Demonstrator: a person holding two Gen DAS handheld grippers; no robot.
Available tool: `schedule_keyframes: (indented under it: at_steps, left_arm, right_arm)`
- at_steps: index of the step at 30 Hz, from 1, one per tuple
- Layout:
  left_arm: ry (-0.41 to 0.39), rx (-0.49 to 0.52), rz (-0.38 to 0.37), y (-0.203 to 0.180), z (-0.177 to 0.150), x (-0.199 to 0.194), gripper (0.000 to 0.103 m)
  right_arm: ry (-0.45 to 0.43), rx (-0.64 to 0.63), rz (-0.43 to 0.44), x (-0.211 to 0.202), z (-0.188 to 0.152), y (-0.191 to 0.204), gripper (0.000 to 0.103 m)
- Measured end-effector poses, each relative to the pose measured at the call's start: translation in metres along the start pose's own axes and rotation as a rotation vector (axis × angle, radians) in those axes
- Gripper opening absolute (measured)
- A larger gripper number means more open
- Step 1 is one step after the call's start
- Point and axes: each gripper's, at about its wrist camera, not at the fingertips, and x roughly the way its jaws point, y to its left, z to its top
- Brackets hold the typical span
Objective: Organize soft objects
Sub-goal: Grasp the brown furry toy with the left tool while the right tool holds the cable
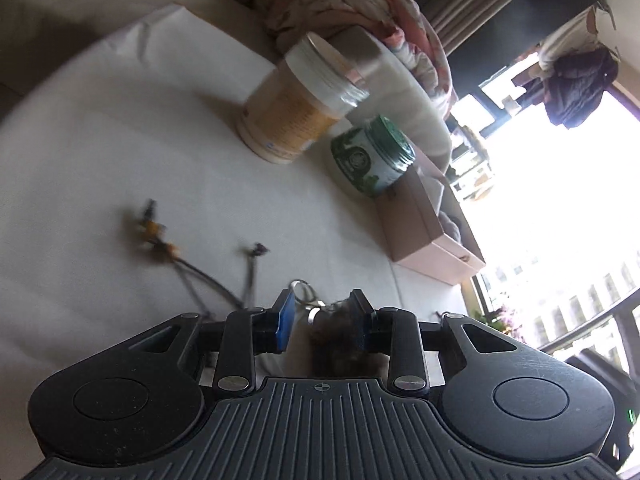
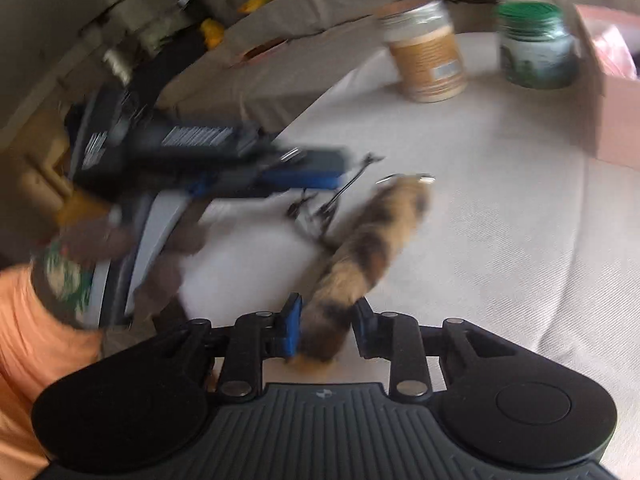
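A tan and black furry tail charm [image 2: 372, 240] lies on the white cloth, its metal ring [image 2: 420, 178] at the far end. My right gripper [image 2: 326, 312] is shut on its near end, with fur filling the space between the blue pads. To the left, a gloved hand [image 2: 100, 240] holds my left gripper [image 2: 340, 168] above the black cords [image 2: 320, 208], its tips just short of the ring. In the left wrist view the fur [image 1: 336, 344] and ring [image 1: 300, 288] show between the left gripper's [image 1: 322, 304] fingers. The fur lies against the right finger, and a gap separates it from the left pad [image 1: 286, 320].
A tan jar [image 1: 288, 116] and a green-lidded jar [image 1: 372, 160] stand at the back of the cloth [image 1: 120, 140]. A pink open box [image 1: 420, 232] sits beside them, with a patterned fabric bundle [image 1: 380, 12] behind. Black cords with orange bits [image 1: 160, 236] lie to the left.
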Motion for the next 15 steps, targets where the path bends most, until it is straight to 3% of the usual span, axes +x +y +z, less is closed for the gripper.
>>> schedule_keyframes:
  at_steps: [3, 5, 11, 15]
  left_arm:
    - [0.031, 0.059, 0.001, -0.022, -0.008, 0.022, 0.033]
    - [0.064, 0.159, 0.04, -0.043, -0.017, 0.035, 0.033]
    - [0.044, 0.624, 0.299, -0.106, -0.06, 0.055, 0.035]
    - [0.008, 0.707, 0.435, -0.105, -0.063, 0.049, 0.038]
  right_arm:
    - [-0.061, -0.049, -0.113, -0.017, -0.007, 0.008, 0.04]
    - [-0.127, -0.06, -0.191, -0.036, -0.014, 0.006, 0.053]
    - [-0.247, -0.051, -0.42, -0.087, -0.044, -0.012, 0.06]
    - [-0.277, -0.049, -0.627, -0.101, -0.056, -0.029, 0.061]
